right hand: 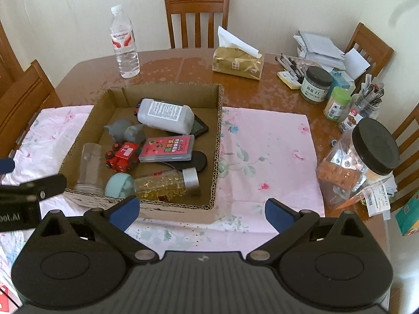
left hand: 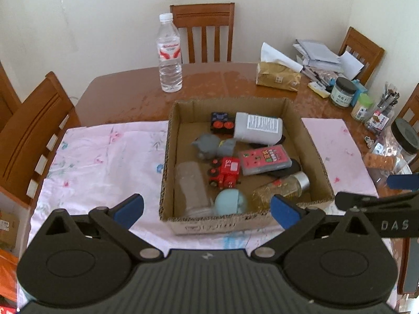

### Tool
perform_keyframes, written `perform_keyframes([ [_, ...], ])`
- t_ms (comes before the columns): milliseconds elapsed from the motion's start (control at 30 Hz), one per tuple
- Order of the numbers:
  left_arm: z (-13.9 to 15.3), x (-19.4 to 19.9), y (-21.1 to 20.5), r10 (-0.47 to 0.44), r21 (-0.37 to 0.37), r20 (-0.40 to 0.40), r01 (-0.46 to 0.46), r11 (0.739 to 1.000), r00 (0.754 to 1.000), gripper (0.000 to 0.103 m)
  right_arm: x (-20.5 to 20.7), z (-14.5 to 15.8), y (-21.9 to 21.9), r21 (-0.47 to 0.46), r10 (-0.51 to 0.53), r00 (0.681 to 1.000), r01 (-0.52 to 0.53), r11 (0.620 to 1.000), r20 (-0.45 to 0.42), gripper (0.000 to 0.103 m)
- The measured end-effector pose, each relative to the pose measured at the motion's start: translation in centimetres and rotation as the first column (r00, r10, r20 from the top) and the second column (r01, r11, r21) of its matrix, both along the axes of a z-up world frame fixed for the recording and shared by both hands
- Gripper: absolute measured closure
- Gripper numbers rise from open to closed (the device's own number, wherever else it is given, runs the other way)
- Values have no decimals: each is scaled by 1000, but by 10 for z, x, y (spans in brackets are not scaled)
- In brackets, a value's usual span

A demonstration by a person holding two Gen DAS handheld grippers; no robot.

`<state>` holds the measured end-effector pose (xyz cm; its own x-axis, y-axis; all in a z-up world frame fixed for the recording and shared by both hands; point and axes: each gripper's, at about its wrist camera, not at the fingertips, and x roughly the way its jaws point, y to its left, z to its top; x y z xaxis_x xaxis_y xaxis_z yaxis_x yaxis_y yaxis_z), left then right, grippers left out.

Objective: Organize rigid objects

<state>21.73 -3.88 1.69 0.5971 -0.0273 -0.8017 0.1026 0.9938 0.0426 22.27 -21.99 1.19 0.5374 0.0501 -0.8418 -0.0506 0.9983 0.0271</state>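
Note:
An open cardboard box (left hand: 167,157) (right hand: 217,141) sits on a pink floral cloth. Inside lie a white bottle (left hand: 258,128) (right hand: 165,115), a red toy truck (left hand: 226,171) (right hand: 121,158), grey figures (left hand: 209,145) (right hand: 125,130), a pink card case (left hand: 264,159) (right hand: 167,147), a clear glass (left hand: 191,185) (right hand: 90,167), a teal ball (left hand: 230,202) (right hand: 119,184) and a bottle of yellow capsules (left hand: 280,189) (right hand: 165,183). My left gripper (left hand: 207,209) is open and empty before the box's near wall. My right gripper (right hand: 201,212) is open and empty over the cloth by the box's near right corner.
A water bottle (left hand: 169,52) (right hand: 124,41) and a tissue pack (left hand: 277,74) (right hand: 238,61) stand behind the box. Jars, pens and papers (right hand: 324,78) crowd the table's right side, with a large black-lidded jar (right hand: 366,157) nearest. Wooden chairs (left hand: 204,31) surround the table.

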Motion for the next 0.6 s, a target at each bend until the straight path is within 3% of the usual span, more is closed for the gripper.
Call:
perform_keyframes([
  [600, 0, -6, 0, 2, 41, -10, -2, 999, 1000, 1, -5, 5, 7, 9, -3, 1000, 2, 1000, 7, 0],
])
